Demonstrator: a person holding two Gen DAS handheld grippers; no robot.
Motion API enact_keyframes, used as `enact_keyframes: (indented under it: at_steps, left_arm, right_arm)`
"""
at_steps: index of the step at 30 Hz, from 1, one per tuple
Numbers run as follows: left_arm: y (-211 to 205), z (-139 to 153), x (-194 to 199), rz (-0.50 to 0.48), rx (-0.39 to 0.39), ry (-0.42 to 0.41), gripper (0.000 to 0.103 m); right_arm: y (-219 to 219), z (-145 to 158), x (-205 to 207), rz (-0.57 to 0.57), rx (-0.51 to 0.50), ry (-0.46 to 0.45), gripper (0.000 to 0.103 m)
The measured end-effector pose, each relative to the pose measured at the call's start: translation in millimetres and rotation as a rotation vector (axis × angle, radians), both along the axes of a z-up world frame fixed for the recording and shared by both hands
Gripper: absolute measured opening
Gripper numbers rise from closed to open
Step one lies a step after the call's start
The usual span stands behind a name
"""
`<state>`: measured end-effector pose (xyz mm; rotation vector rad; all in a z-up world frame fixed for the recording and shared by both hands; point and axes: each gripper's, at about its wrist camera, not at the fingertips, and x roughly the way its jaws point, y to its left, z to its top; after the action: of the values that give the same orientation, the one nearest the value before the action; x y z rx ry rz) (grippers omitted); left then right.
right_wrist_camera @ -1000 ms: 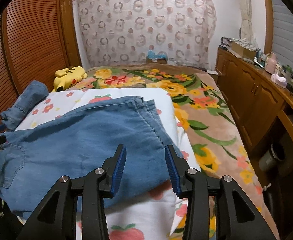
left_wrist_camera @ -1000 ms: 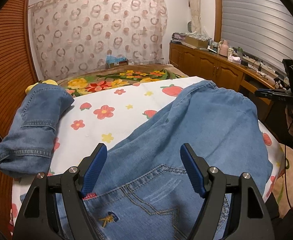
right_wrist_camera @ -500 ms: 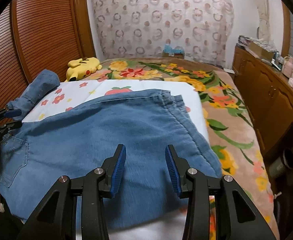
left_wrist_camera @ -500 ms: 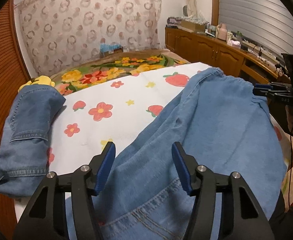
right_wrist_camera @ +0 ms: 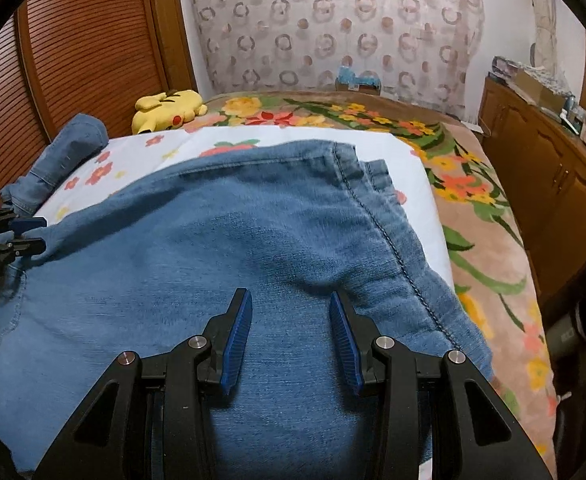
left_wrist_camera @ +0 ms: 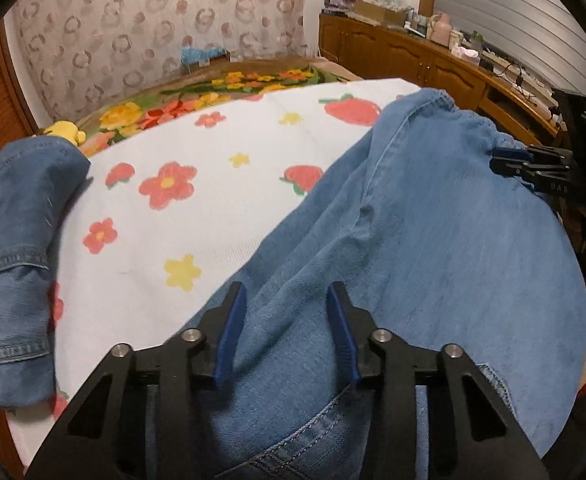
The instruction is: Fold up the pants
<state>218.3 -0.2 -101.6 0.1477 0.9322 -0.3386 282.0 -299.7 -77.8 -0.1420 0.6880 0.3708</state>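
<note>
Light blue denim pants (left_wrist_camera: 433, 240) lie across a white flowered sheet (left_wrist_camera: 197, 200) on the bed, also seen in the right wrist view (right_wrist_camera: 221, 240). My left gripper (left_wrist_camera: 287, 296) is open just above the pants near the waist end, nothing between its blue pads. My right gripper (right_wrist_camera: 291, 300) is open over the pants near the stitched hem (right_wrist_camera: 389, 240). The right gripper shows at the right of the left wrist view (left_wrist_camera: 509, 160); the left gripper shows at the left of the right wrist view (right_wrist_camera: 29, 236).
A second folded pair of jeans (left_wrist_camera: 17, 240) lies at the sheet's left edge. A yellow plush toy (right_wrist_camera: 169, 106) sits by the brown slatted door (right_wrist_camera: 73, 52). A flowered blanket (right_wrist_camera: 473, 208) covers the bed. A wooden cabinet (right_wrist_camera: 553, 184) stands to the right.
Both grippers have moved forward and lower over the pants. The left gripper's jaws have narrowed from wide open; the right jaws keep their width.
</note>
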Motion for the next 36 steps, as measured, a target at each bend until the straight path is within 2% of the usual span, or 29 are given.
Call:
enact_keyframes:
  at_steps: [4,7,11,13,17,21,24,26,28,32,36]
  left_arm:
    - [-1.4,2.5,-3.7,-0.016,-0.004,-0.011,0.016]
    - [3.2,12.7,-7.9,-0.002,-0.024,-0.046,0.009]
    - [16.5,33.5,-8.8,0.042,-0.056,-0.107,0.007]
    - [21.5,37.7,-5.1,0.064,-0.047,-0.118,0.007]
    - [23.7,32.4,5.5,0.096,-0.019,-0.100,0.007]
    - [21.0,32.3,5.5,0.086,-0.032,-0.094,0.008]
    - [17.4,35.0,4.1,0.092,-0.017,-0.112,0.021]
    - [15.3,36.2,3.9,0.090,-0.017,-0.119,0.043]
    - [13.5,36.5,3.0,0.073,-0.040,-0.125,0.049]
    - [4.6,34.5,4.2,0.050,-0.054,-0.122,0.077]
    - [-3.1,31.5,4.2,0.036,-0.047,-0.116,0.077]
  right_arm:
    - [4.4,2.8,1.1,-0.002,-0.022,-0.003,0.043]
    - [8.4,3.0,0.5,-0.002,-0.042,-0.008,0.044]
    - [9.6,3.4,-1.4,-0.001,-0.054,-0.012,0.044]
    - [7.9,3.7,-1.0,0.001,-0.055,-0.013,0.044]
    - [7.4,3.9,-1.2,0.002,-0.054,-0.013,0.044]
    - [4.9,4.8,-0.8,0.003,-0.042,-0.011,0.044]
    - [1.2,6.2,-0.2,0.003,-0.037,-0.013,0.044]
    - [-1.0,9.6,0.0,0.004,-0.031,-0.018,0.044]
    - [-3.6,14.9,0.8,0.003,-0.028,-0.029,0.044]
    - [-6.6,27.4,6.1,-0.010,-0.036,-0.057,0.044]
    - [-4.2,33.9,17.6,-0.007,-0.041,-0.068,0.044]
